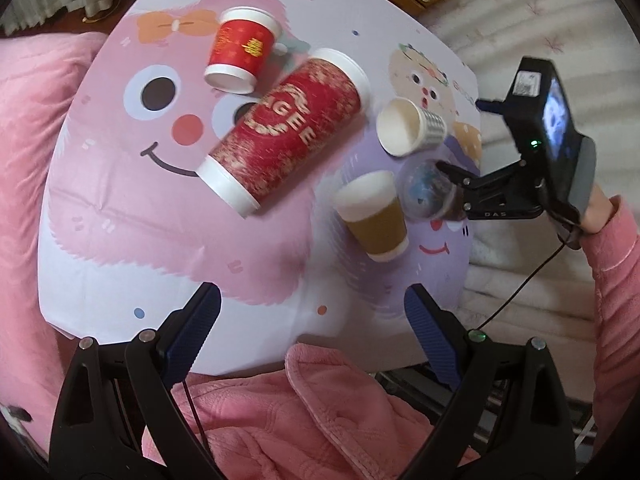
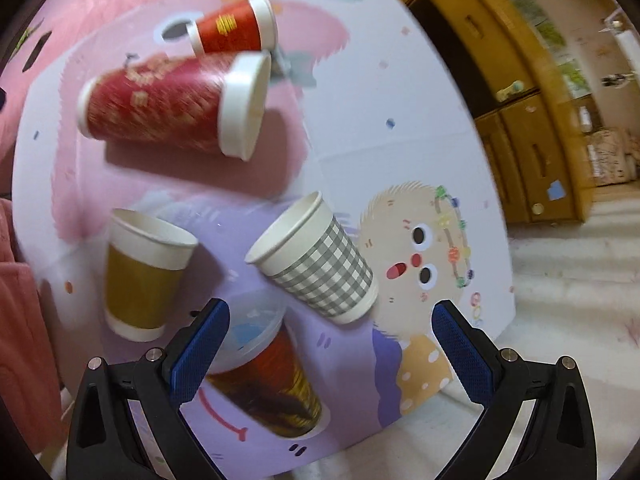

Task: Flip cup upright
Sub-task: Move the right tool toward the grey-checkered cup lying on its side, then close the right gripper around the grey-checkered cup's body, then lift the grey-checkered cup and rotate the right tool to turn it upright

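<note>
Left wrist view: high over the cartoon-printed table point(image 1: 120, 240), facing down from its near edge; right wrist view: lower, closer, from the right edge; both share the checked cup point(image 1: 412, 128) point(image 2: 320, 264) and the brown cup point(image 1: 376, 216) point(image 2: 140, 276).

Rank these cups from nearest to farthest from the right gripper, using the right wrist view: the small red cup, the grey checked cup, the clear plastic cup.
1. Clear plastic cup: between the open right gripper fingers, by the left one.
2. Grey checked cup: lying just beyond, centre.
3. Small red cup: far end of the table, upper left.
</note>
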